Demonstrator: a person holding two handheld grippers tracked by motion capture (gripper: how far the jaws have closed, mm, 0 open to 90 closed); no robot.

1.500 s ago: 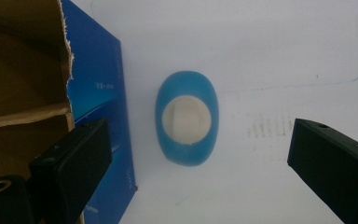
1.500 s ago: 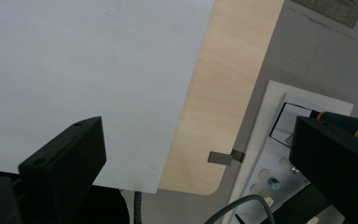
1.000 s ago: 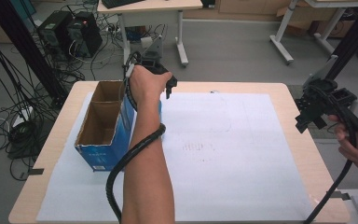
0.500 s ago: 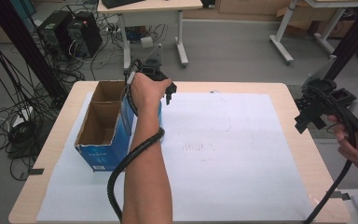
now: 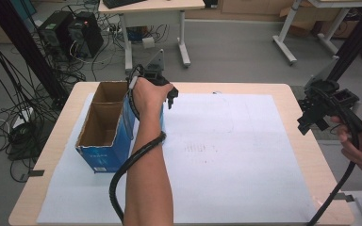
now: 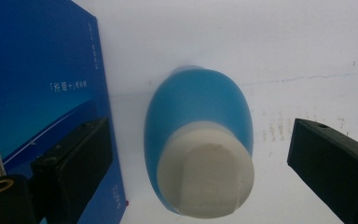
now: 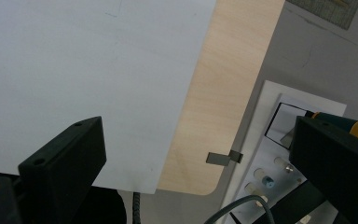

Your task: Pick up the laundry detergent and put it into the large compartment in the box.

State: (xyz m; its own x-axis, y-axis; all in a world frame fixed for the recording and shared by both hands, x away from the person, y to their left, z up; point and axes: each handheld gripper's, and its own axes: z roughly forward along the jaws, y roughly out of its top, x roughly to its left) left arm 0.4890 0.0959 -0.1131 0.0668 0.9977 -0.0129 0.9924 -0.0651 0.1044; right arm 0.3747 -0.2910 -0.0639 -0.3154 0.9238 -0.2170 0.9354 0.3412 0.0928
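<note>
A blue bottle [image 6: 196,98] with a white cap [image 6: 205,179] stands on the white sheet right beside the blue side of an open cardboard box [image 5: 104,123]. My left gripper [image 6: 199,135] is open, its jaws wide on either side of the bottle and touching neither it nor the cap. From above, the left gripper [image 5: 168,96] sits at the box's far right corner, and the hand hides the bottle. My right gripper [image 5: 316,112] is held open over the table's right edge, with nothing between its jaws [image 7: 196,140].
A white paper sheet [image 5: 235,155] covers most of the wooden table [image 5: 306,155]. Off the right edge, lower down, is a white panel [image 7: 265,172] with small items. Desks, computer towers and cables stand on the floor beyond the table.
My left gripper has come down slightly beside the box's far corner. The right gripper has hardly moved.
</note>
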